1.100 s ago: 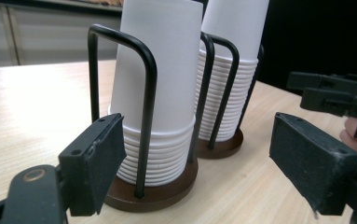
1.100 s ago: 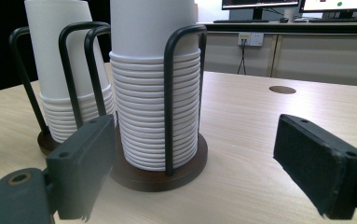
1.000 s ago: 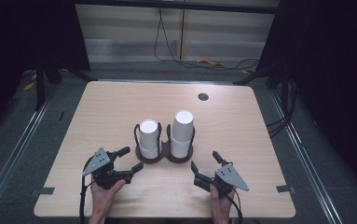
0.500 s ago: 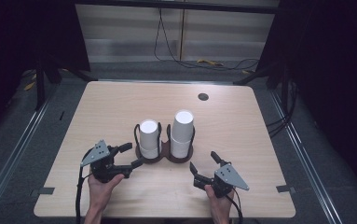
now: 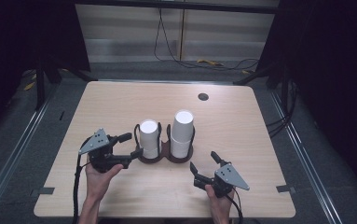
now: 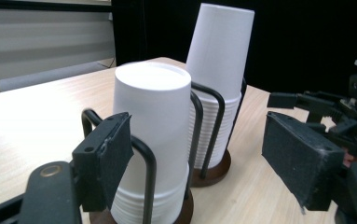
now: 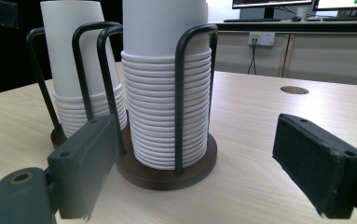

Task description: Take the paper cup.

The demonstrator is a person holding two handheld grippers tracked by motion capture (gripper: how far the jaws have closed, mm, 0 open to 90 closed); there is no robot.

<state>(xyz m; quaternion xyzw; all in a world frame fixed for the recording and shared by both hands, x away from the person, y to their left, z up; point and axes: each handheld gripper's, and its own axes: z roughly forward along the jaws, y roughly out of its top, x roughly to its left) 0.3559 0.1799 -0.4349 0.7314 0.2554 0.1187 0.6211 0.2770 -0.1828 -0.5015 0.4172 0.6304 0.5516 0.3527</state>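
Pale wooden table [image 5: 120, 107] with a round hole [image 5: 203, 96], on grey floor [image 5: 306, 154]; light panelled wall [image 5: 129, 32] behind, cables [image 5: 213, 63] trailing; dark sides.

In my right tool's view, the taller cup stack [image 7: 164, 88] is cut off by the top edge, its upper end unseen. In my left tool's view, the shorter stack's [image 6: 153, 140] base runs off the bottom edge, partly hidden behind one pad [image 6: 104, 158]. The holder's [image 5: 164, 156] wire detail is too small from above.
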